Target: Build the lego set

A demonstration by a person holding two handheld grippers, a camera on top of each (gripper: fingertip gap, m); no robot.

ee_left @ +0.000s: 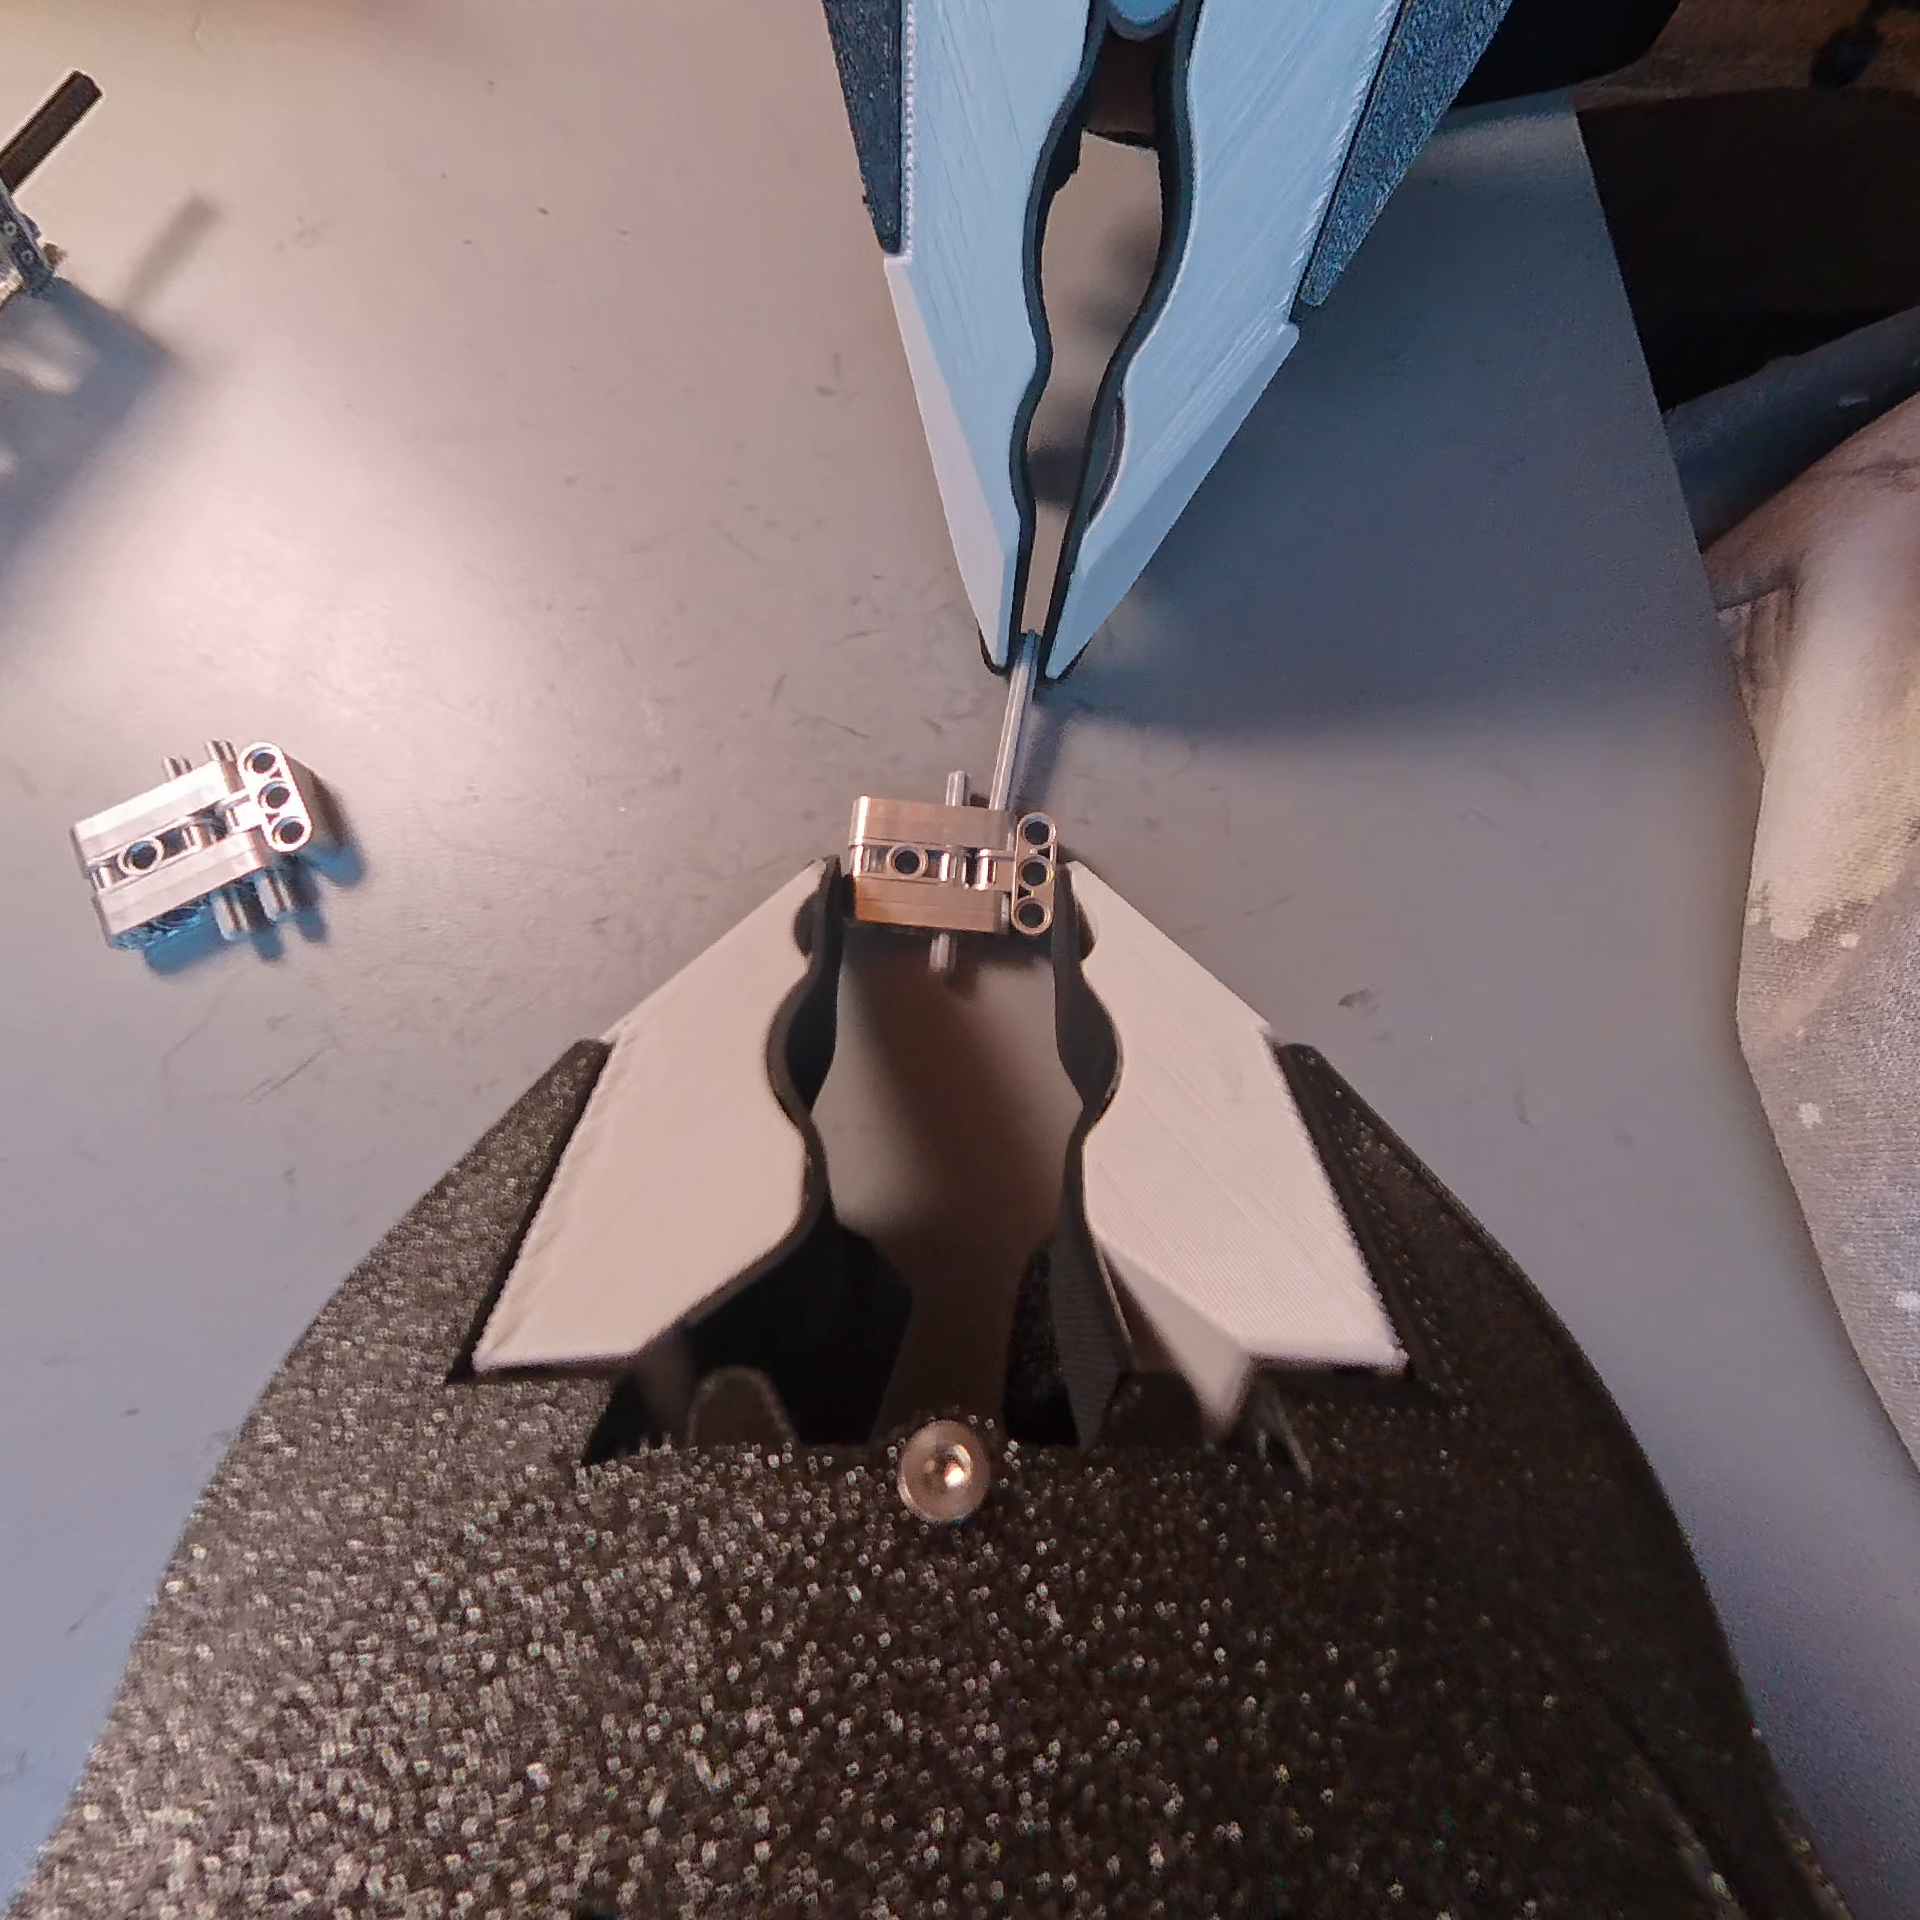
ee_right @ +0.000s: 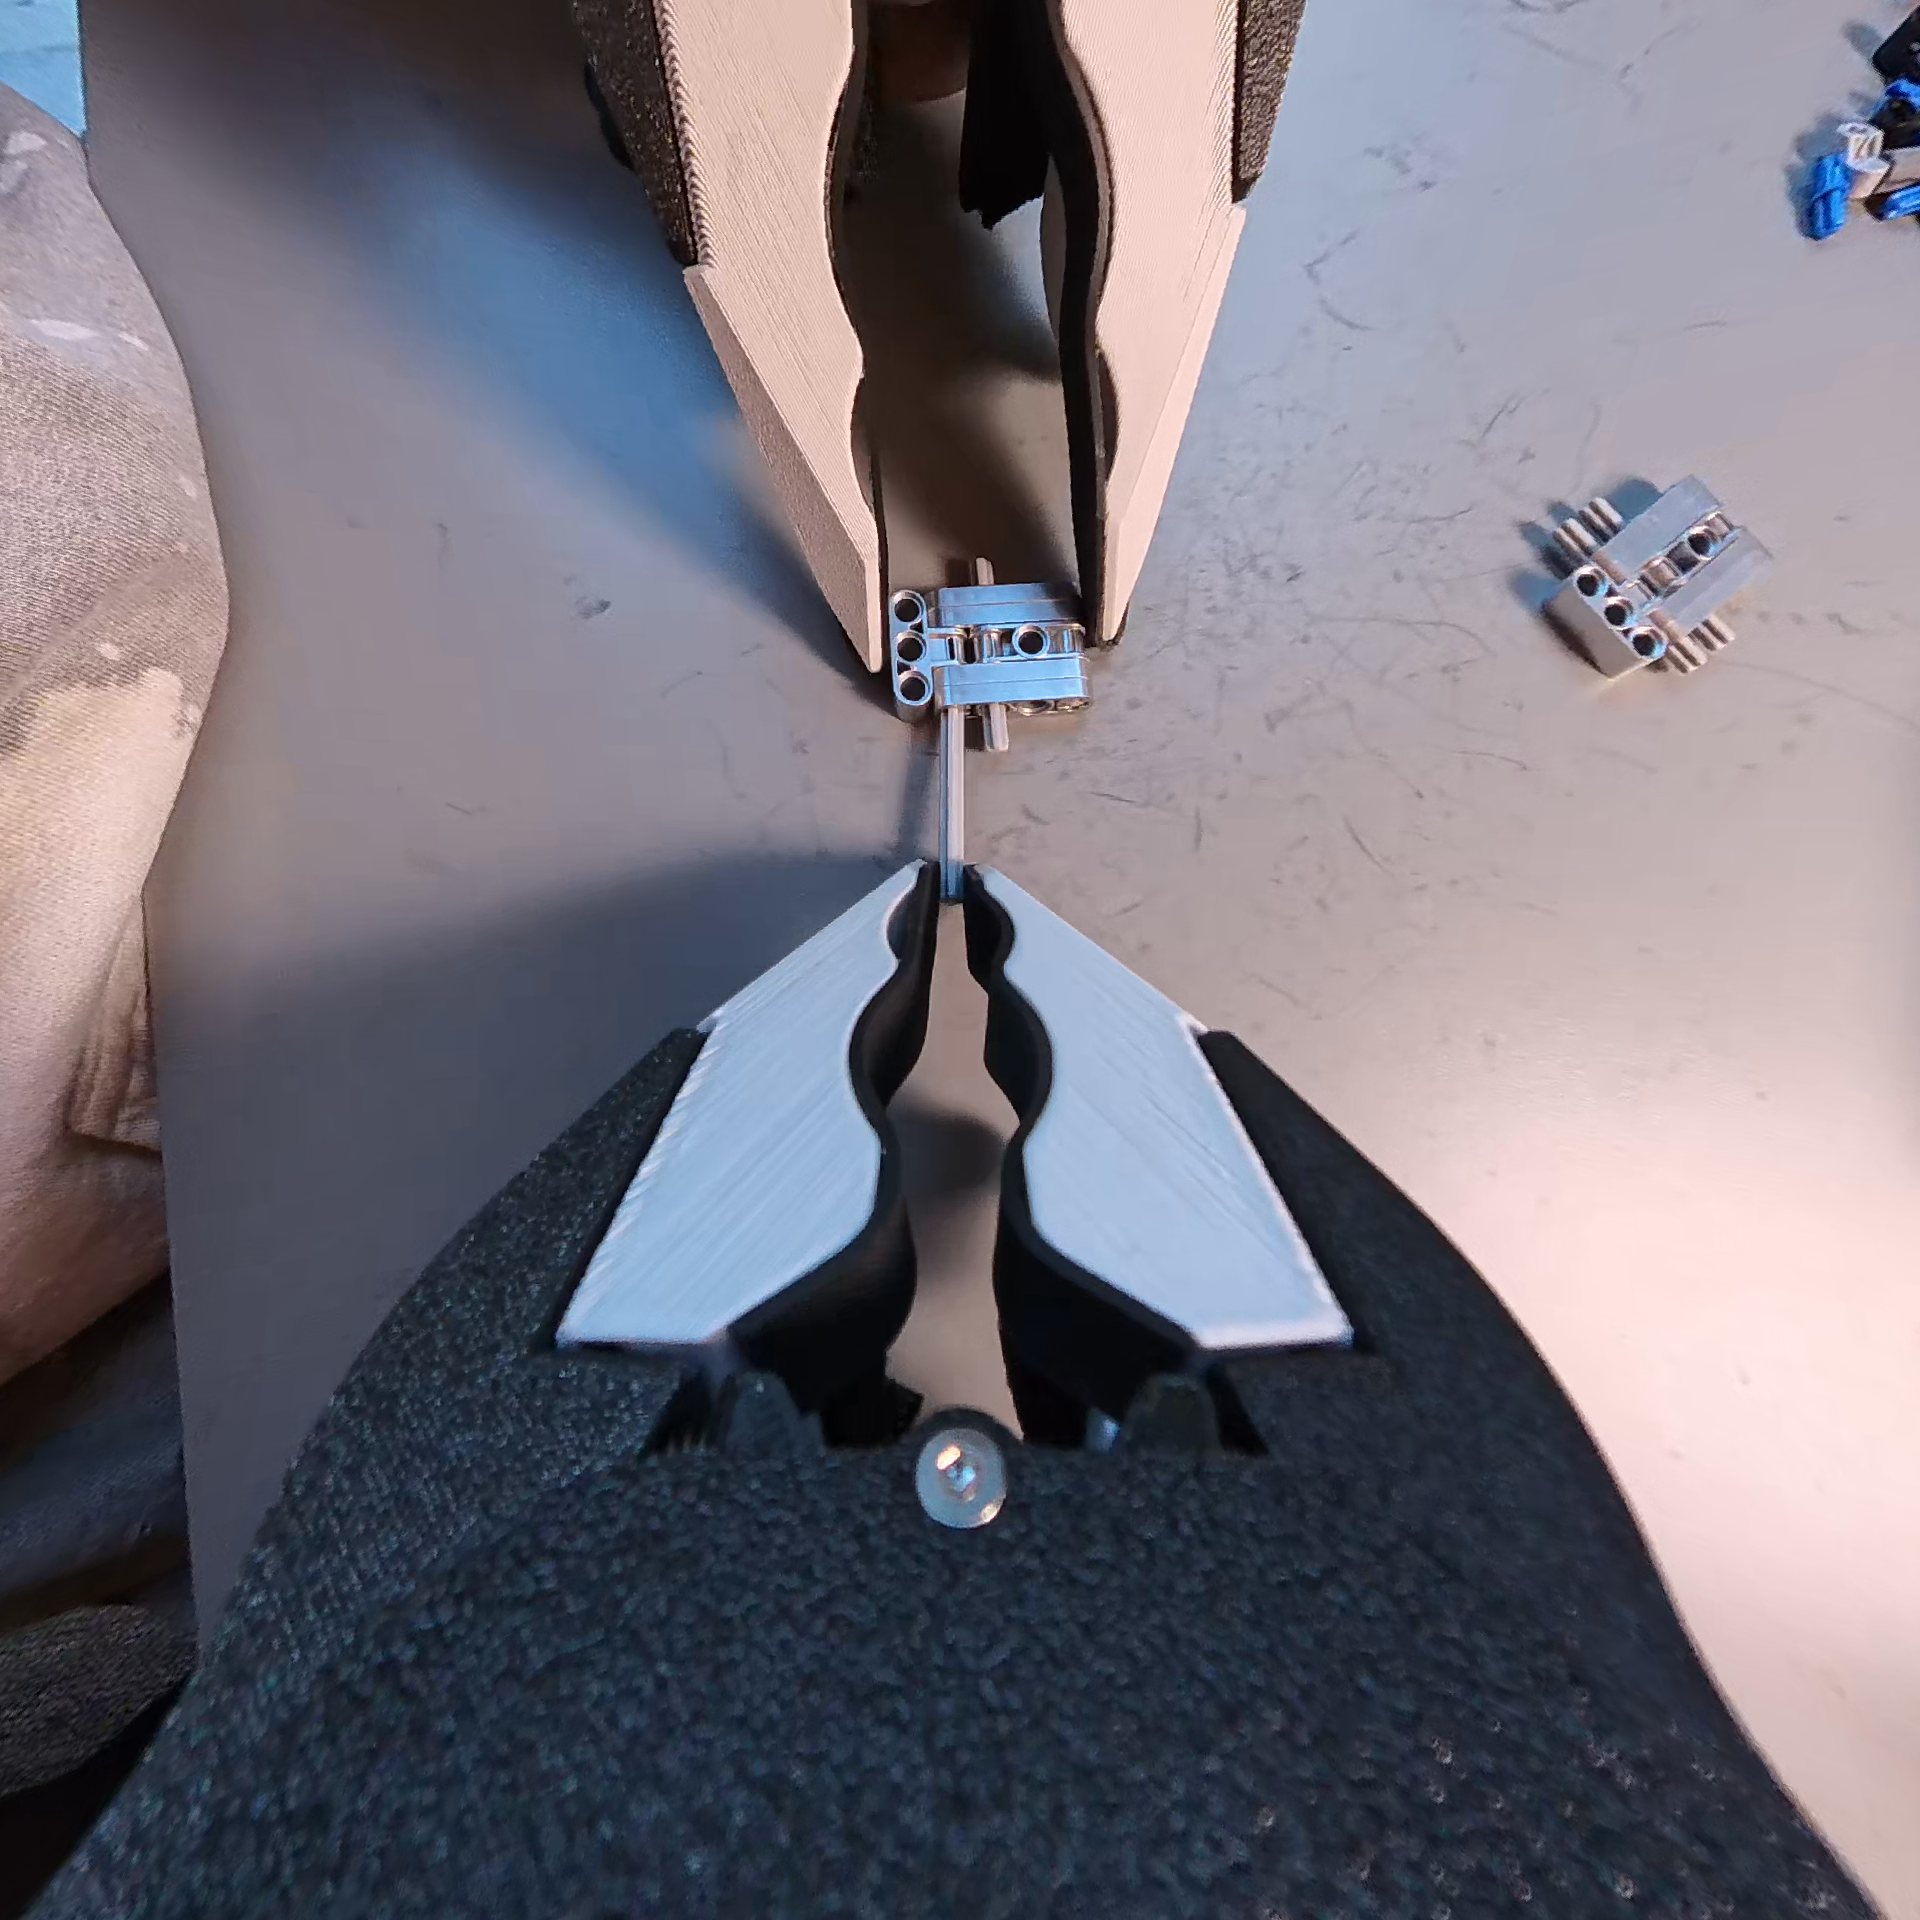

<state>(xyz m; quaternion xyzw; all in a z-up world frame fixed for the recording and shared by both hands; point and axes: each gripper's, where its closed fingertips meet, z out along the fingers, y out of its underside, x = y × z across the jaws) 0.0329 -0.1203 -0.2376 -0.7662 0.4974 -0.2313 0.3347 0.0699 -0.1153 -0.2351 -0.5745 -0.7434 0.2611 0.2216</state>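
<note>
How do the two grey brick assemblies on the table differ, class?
The held assembly sits between the left gripper's fingers; the loose assembly lies untouched, apart on the table. The held one has a long axle pinched by the right gripper; the loose one has only short pins. Both are grey, with a three-hole beam.

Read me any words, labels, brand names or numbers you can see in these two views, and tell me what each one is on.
None can be read in either view.
The left tool, the right tool, the grey block assembly between them, the thin axle, the second grey assembly and the table all show bare surfaces.
The blue parts are too small to tell.
</note>
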